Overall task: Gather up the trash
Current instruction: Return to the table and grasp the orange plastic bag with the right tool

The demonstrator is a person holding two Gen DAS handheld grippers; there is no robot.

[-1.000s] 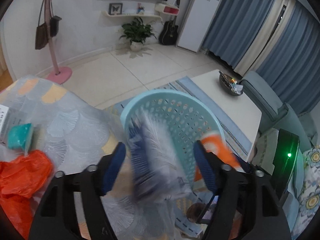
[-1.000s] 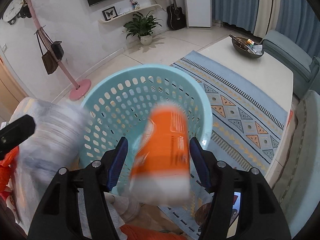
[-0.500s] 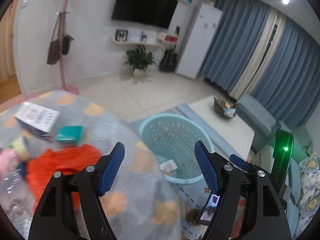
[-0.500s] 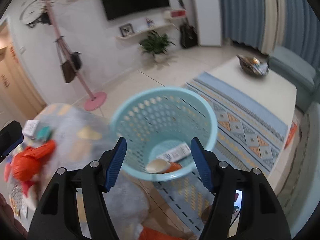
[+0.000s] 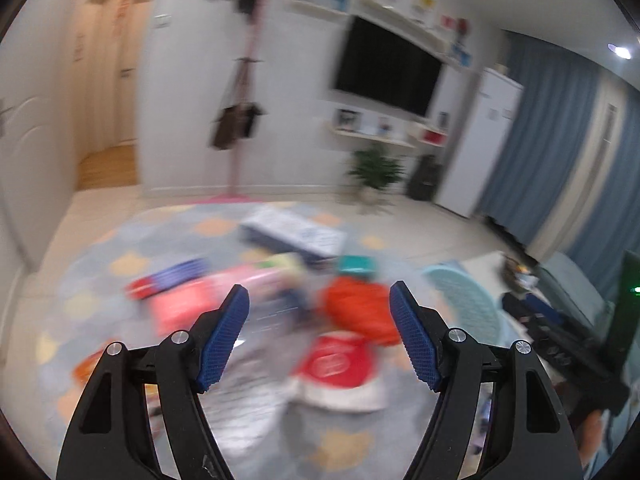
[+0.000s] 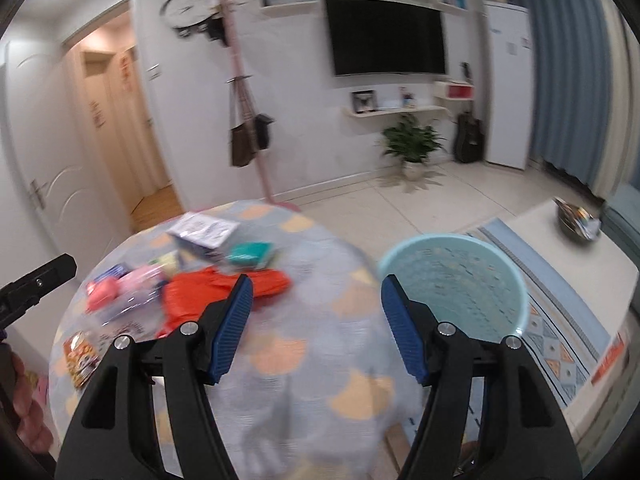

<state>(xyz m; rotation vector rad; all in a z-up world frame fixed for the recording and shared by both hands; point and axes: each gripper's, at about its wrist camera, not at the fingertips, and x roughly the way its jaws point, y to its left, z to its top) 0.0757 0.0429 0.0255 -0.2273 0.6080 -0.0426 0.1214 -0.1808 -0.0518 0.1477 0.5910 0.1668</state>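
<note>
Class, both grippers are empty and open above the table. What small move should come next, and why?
Probably lower the left gripper onto the orange bag and close on it. Both it and the right gripper are open and hold nothing, trash is still on the table, the bag lies nearest between the left fingers, and the basket stands ready beside the table.

Pale aqua basket [image 6: 456, 276]; orange bag [image 6: 208, 292]; grey surface [image 6: 320, 344] — peach scallop pattern; teal box [image 6: 248, 254].
</note>
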